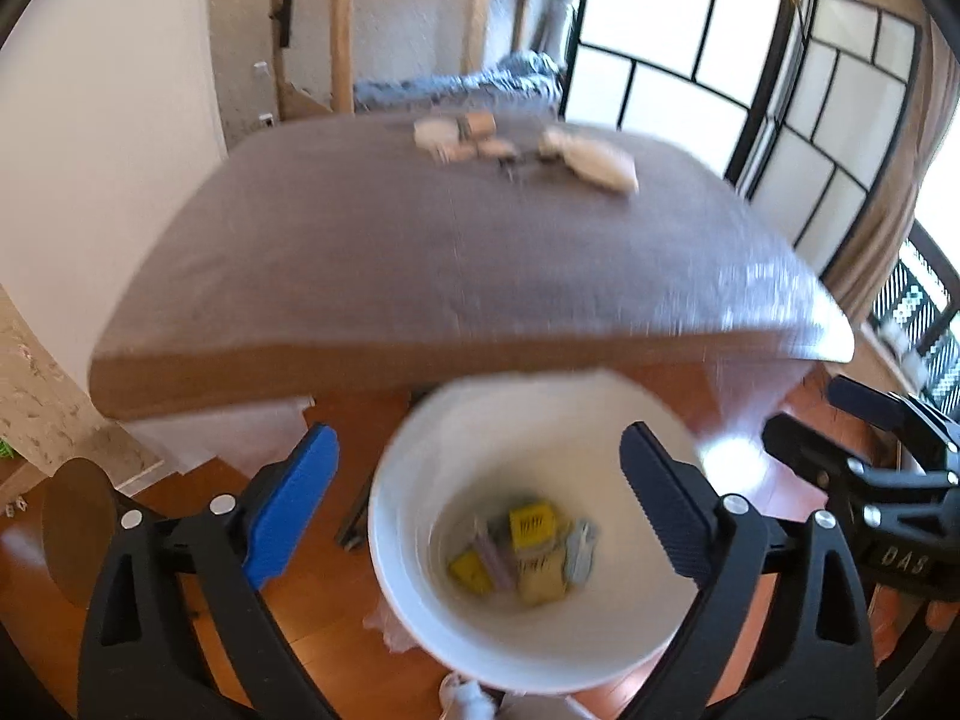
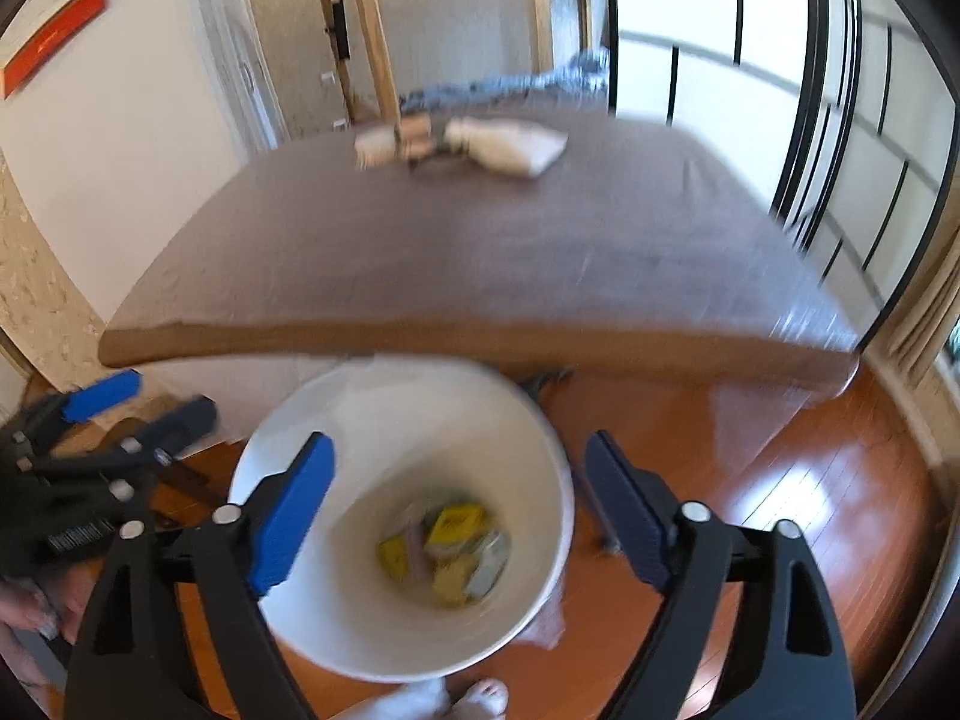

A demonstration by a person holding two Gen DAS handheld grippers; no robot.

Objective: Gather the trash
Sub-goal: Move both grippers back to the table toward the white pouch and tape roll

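A white bin (image 1: 420, 570) stands on the wood floor by the table's near edge, holding yellow and grey wrappers (image 1: 528, 552). It also shows in the right wrist view (image 2: 336, 600) with the wrappers (image 2: 450, 546) inside. My left gripper (image 1: 480, 474) is open and empty above the bin. My right gripper (image 2: 459, 486) is open and empty above it too. Pale crumpled scraps (image 1: 588, 162) and small bits (image 1: 456, 135) lie at the table's far end, also seen from the right wrist (image 2: 510, 144). Both views are blurred.
A grey-clothed table (image 1: 420, 252) with a wooden edge fills the middle. Dark-framed paper screens (image 1: 690, 60) stand at the right. A wooden bunk post (image 1: 342, 24) stands behind. The right gripper shows at the left view's edge (image 1: 870, 468). Toes (image 2: 480, 696) show below the bin.
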